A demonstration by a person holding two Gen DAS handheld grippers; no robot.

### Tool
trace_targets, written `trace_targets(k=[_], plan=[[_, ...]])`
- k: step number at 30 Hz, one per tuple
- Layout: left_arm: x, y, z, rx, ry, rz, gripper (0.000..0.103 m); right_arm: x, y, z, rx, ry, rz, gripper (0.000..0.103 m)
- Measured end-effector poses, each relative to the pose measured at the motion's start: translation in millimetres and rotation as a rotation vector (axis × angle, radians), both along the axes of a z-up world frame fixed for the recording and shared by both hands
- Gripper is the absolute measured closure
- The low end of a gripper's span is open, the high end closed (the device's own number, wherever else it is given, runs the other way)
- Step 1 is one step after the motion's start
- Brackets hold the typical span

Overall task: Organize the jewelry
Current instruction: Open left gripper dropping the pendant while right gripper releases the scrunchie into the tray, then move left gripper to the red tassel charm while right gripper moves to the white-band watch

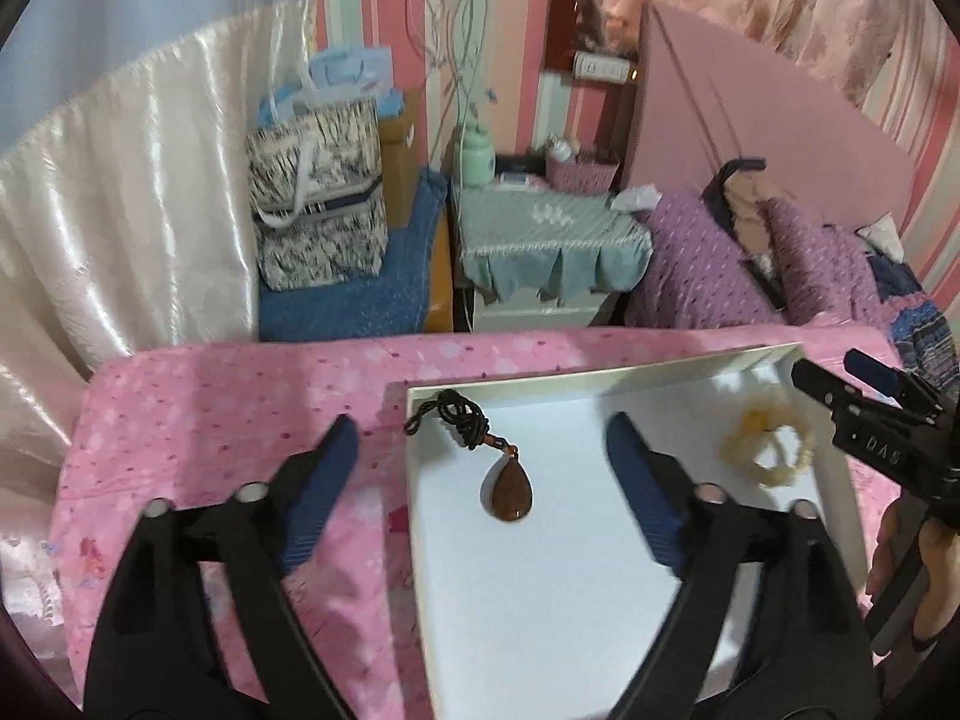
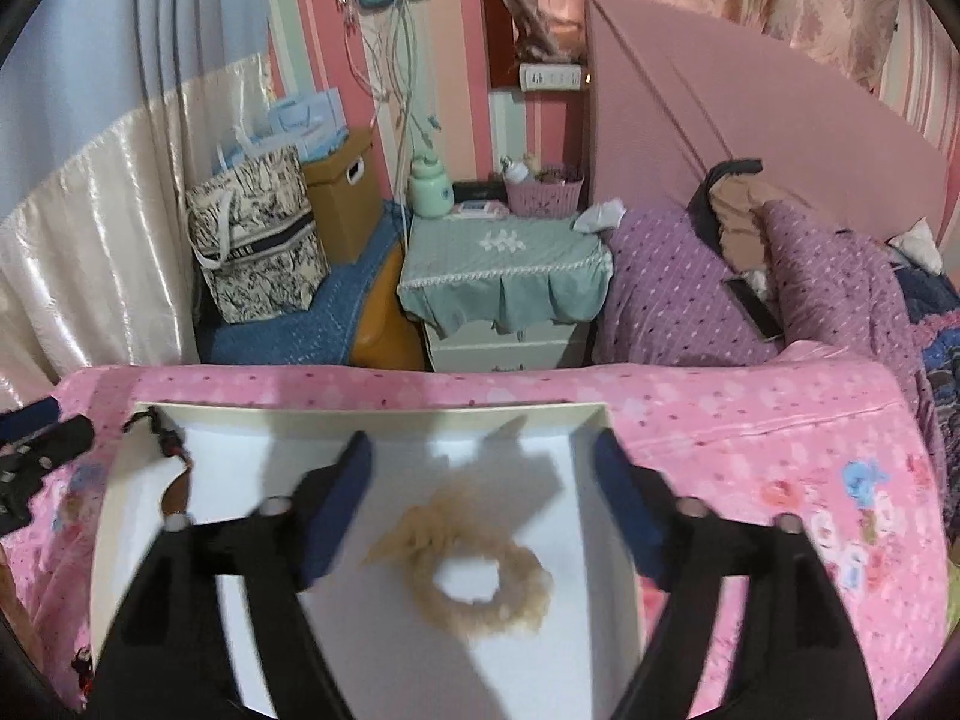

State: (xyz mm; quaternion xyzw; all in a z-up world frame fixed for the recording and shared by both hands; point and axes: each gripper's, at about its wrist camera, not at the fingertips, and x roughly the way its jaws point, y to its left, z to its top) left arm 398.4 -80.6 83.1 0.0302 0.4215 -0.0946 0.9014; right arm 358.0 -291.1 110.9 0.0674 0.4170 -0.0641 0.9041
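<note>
A shallow white tray (image 1: 600, 600) lies on a pink flowered cloth. In it rests a brown teardrop pendant (image 1: 507, 491) on a dark knotted cord (image 1: 459, 414), the cord's end hanging over the tray's far left rim. My left gripper (image 1: 480, 438) hovers open above it, nothing between its blue pads. To the right in the tray lies a pale yellow bead bracelet (image 1: 771, 450). In the right wrist view that bracelet (image 2: 480, 576) looks blurred, and my right gripper (image 2: 480, 456) stands open over it, not touching. The right gripper's body (image 1: 870, 420) shows at the left view's right edge.
The pink cloth (image 2: 780, 450) covers a low surface with rounded far corners. Beyond it stand a nightstand with a green cover (image 2: 504, 264), a patterned tote bag (image 2: 258, 240) on a blue seat, a bed with purple bedding (image 2: 690, 288), and white curtains (image 1: 120, 210).
</note>
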Motion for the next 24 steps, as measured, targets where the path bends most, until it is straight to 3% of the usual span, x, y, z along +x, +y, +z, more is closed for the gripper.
trace_targets(k=[2,5,8,11,18,24], plan=[[-16,6,11,-0.001,-0.030,0.005,0.003,-20,3,10,-0.024,-0.019,-0.001,0.013],[-54,20,28,-0.003,-0.067,-0.001,0.003,-50,8,20,-0.052,-0.027,-0.004,0.011],[-90,31,36,0.018,-0.079,-0.014,0.003,-85,14,27,-0.085,-0.029,-0.011,0.002],[-130,46,40,0.038,-0.103,-0.026,0.003,-120,16,29,-0.142,-0.027,-0.036,0.002],[-187,79,36,0.072,-0.157,0.015,0.003,-182,5,36,-0.170,-0.037,-0.133,0.002],[-210,99,20,0.022,-0.145,0.048,0.003,-218,10,38,-0.135,-0.036,-0.118,0.002]])
